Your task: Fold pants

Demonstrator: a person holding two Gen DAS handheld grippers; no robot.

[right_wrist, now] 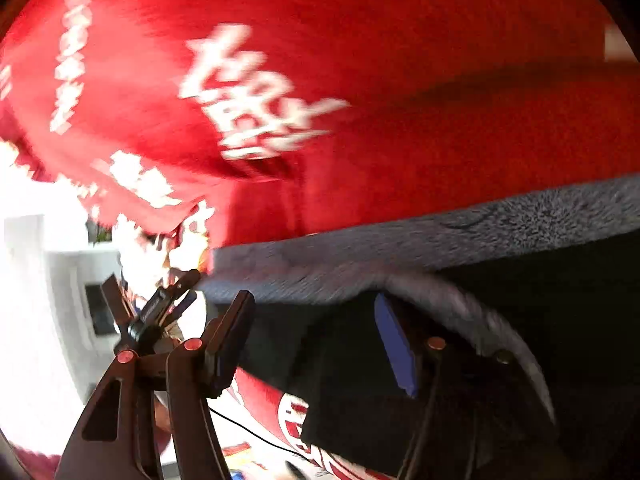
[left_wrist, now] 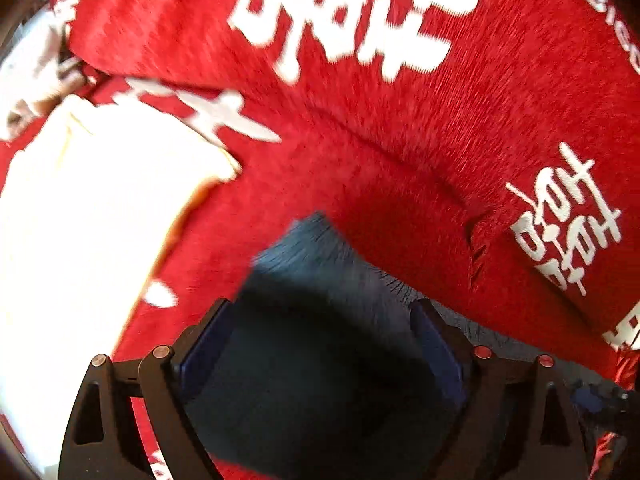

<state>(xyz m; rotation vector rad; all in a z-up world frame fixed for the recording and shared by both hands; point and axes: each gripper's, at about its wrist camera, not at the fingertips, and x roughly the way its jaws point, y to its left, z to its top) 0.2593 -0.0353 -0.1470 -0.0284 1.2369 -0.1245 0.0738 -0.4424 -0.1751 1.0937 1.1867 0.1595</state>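
While the pants (left_wrist: 320, 340) are lying dark and soft on the red blanket (left_wrist: 360, 160), both claws are standing open over them with nothing pinched. Fabric is looking near-black with a paler, fuzzy grey edge (right_wrist: 440, 232), so probably fleece or plush; one corner is showing grey in the left wrist view. In the right wrist view the dark cloth appears doubled over, a rounded fold running to the right, though blur is making the layering hard to read.

Left gripper (left_wrist: 320, 340): jaws spread wide, pointing steeply down at the dark cloth, pads clear of it as far as can be told. Right gripper (right_wrist: 316, 344): jaws parted, cloth lying between and below them, not clamped.

Judgement: a fold is sitting just laid and released. To do this step well, the claws should be lifting straight off so the pile is not dragging the top layer, then checking that the edges are lining up before regripping.

Outward: the blanket is carrying white lettering (left_wrist: 352, 20); a white cloth (left_wrist: 80, 220) is lying left of the pants. The other gripper (right_wrist: 160, 308) is showing small at left in the right wrist view.
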